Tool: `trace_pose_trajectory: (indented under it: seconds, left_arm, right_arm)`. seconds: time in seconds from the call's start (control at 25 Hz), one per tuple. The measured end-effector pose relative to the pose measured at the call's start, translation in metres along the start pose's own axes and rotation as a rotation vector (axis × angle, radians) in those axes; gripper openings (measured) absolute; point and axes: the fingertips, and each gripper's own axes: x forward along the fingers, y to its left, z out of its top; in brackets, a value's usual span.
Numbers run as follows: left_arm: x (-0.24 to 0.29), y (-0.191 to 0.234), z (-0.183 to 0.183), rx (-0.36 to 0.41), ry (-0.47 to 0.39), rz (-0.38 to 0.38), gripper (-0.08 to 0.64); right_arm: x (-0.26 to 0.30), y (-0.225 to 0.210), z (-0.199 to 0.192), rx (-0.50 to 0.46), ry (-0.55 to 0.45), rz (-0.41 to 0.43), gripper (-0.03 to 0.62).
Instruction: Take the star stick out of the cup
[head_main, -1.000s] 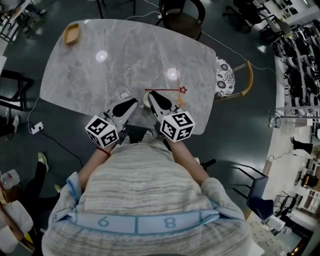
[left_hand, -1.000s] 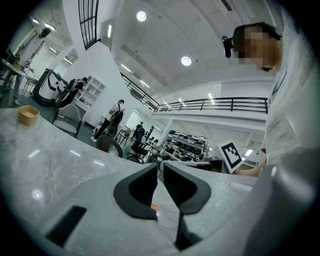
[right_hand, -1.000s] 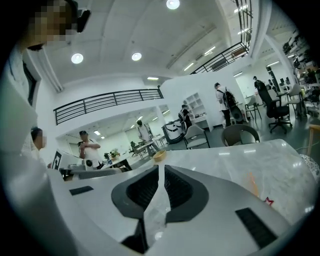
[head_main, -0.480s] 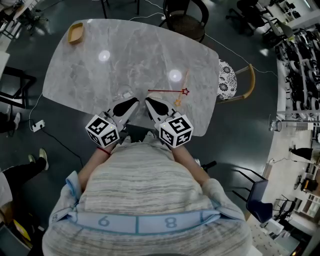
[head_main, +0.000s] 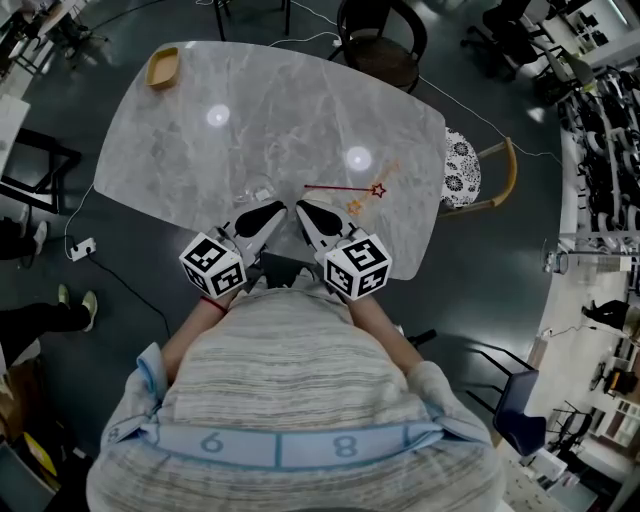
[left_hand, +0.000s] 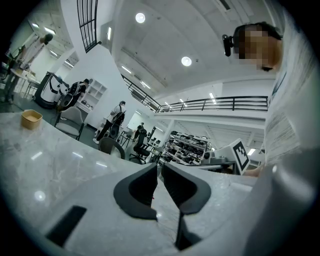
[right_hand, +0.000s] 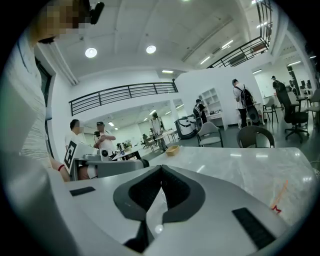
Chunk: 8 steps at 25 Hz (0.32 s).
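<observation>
Head view, whole star stick (head_main: 345, 187) flat on table (head_main: 200, 140), right hand-held gripper (right_hand: 160, 170) closed empty, left hand-held gripper (left_hand: 157, 167) seemingly ajar

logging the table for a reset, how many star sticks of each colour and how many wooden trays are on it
red star stick: 1
orange star stick: 1
wooden tray: 1
total: 3
</observation>
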Motion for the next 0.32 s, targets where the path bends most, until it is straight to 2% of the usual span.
trace_pose_trajectory:
  seconds: [0.32]
  left_arm:
    - [0.0010,0.0025,-0.0012,-0.002,-0.002,0.010,0.051]
  right_arm:
    - [0.0002,-0.0023,-0.0024,0.003,0.007,0.000,0.011]
